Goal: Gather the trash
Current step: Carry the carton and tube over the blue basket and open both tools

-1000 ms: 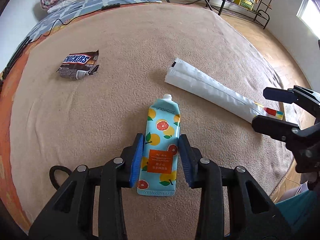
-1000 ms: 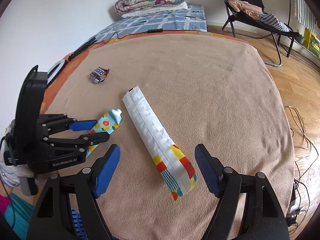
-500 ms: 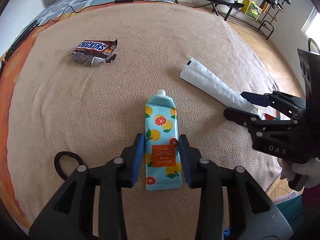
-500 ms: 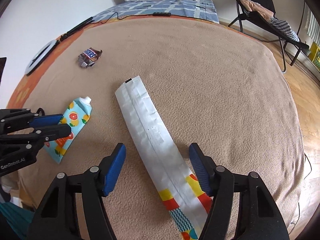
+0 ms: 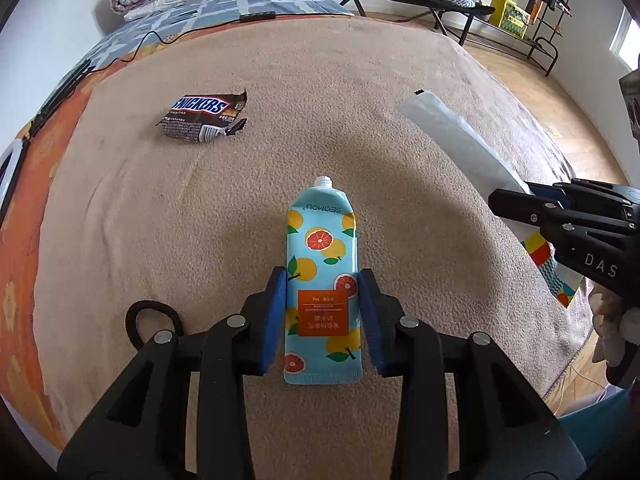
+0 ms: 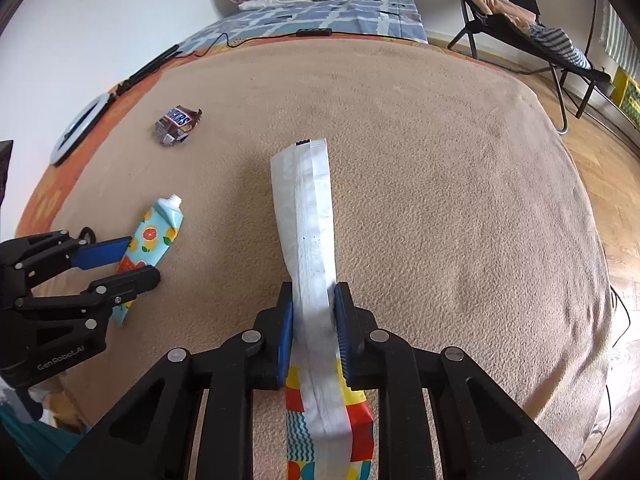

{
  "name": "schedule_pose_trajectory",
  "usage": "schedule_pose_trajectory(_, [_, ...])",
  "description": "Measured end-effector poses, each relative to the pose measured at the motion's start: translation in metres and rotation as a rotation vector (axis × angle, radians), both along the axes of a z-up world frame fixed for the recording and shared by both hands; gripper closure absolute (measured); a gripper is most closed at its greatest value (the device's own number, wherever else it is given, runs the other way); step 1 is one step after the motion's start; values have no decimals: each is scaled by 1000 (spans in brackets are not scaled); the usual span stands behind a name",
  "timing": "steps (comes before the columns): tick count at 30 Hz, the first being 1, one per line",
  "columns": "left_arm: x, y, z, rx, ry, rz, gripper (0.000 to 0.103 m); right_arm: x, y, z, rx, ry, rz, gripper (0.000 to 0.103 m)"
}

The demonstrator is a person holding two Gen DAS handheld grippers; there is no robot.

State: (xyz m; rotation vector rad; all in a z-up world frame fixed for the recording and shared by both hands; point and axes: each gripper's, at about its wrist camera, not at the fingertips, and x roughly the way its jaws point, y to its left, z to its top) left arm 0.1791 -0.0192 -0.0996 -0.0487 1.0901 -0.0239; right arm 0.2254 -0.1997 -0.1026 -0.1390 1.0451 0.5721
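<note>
Beige carpet over an orange mat, bedding beyond. Since a second ago the right gripper point(image 6: 314, 330) has closed from wide onto the long white wrapper point(image 6: 306, 216), now pinched; pickup is likely imminent. The left gripper point(image 5: 322, 318) has narrowed around the fruit-print tube point(image 5: 322, 280), pads just beside it, both lying flat. Farther off, the Snickers wrapper point(image 5: 202, 118) lies untouched.

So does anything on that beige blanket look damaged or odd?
Yes. The Snickers wrapper at far left is torn open and crumpled. The fruit-print tube, between the left gripper fingers, has no cap. The long white wrapper is pinched in the right gripper.
</note>
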Motion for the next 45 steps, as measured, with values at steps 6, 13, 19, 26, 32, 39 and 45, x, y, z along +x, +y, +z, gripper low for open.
schedule_pose_trajectory(6, [-19,2,18,-1,-33,1,67,-11,-4,17,25,-32,-6,87])
schedule_pose_trajectory(13, [-52,-3,40,-10,-66,-14,67,-42,-7,37,33,-78,30,87])
schedule_pose_trajectory(19, [-86,-11,56,-20,-94,-39,67,-72,-12,53,53,-109,62,87])
schedule_pose_trajectory(26, [-128,-17,62,-17,-102,-66,67,-111,-19,59,79,-107,104,87])
schedule_pose_trajectory(32, [-164,-18,58,-22,-96,-65,67,-148,-27,60,87,-100,143,87])
schedule_pose_trajectory(39, [-194,-20,47,-19,-84,-60,67,-186,-34,49,68,-79,178,87])
schedule_pose_trajectory(45, [-210,-21,27,-21,-40,-63,67,-210,-36,34,38,-54,204,87])
